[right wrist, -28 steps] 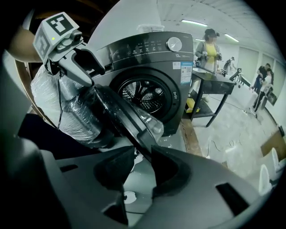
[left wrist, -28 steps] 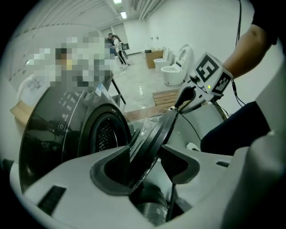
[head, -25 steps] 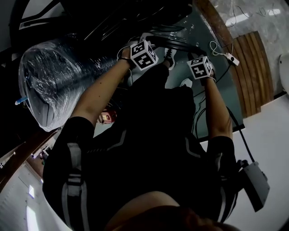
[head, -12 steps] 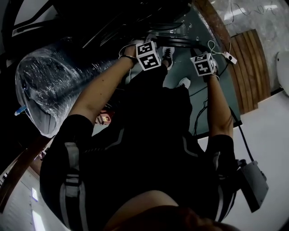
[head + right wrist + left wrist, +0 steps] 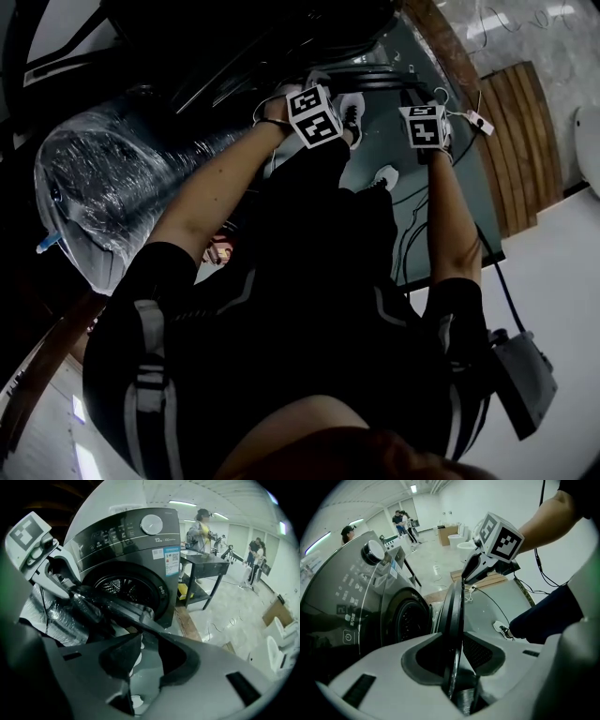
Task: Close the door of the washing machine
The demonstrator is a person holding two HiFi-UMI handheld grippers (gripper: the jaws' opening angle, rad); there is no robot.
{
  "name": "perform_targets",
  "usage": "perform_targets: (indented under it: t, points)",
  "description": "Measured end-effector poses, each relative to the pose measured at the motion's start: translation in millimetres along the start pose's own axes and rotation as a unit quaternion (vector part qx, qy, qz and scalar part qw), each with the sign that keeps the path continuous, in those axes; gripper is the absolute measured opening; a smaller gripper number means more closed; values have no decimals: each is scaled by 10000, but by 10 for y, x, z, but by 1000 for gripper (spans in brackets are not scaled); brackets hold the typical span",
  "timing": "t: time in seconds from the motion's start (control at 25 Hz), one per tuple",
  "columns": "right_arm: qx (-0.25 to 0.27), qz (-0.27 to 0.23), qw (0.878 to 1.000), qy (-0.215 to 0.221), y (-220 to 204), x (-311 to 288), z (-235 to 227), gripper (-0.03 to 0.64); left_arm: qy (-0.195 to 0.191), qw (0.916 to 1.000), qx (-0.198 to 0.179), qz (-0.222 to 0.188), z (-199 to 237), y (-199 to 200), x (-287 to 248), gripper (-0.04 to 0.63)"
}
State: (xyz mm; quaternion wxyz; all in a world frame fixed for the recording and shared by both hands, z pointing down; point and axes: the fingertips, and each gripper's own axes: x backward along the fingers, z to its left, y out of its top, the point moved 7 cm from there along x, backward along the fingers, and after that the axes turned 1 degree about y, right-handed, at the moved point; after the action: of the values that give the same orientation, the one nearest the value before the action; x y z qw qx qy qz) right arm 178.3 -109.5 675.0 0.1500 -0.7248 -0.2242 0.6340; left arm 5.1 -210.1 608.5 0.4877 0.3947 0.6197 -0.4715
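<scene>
Washing machine [image 5: 123,536] door [image 5: 453,613] stands open, swung out from the drum opening [image 5: 124,588]; the left gripper view shows it edge-on.

Left gripper [image 5: 457,654]: jaws have just been closing. The door rim sits between the pads and both press on its faces, so it is clamped.

Right gripper [image 5: 150,644]: jaws have just narrowed too but stand apart. The door rim reaches their tips and the floor [image 5: 220,620] shows in the gap, so there is no grip.

Both grippers are near each other at the rim.
</scene>
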Motion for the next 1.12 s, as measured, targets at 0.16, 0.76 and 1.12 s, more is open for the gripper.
perform_targets:
  t: [0.16,0.76,1.12]
  points:
    - [-410,-55,9990,-143,136,-99,-77,84,-40,9999,138,24,139,64,13,138]
    - [-932,-131,9955,-122,674,-487,-167,64,194,9987,471,67,495,87,-11,132]
    - [-1223,-228,9922,73,920,-622,-237,41,643,9934,890,319,602,87,-25,123]
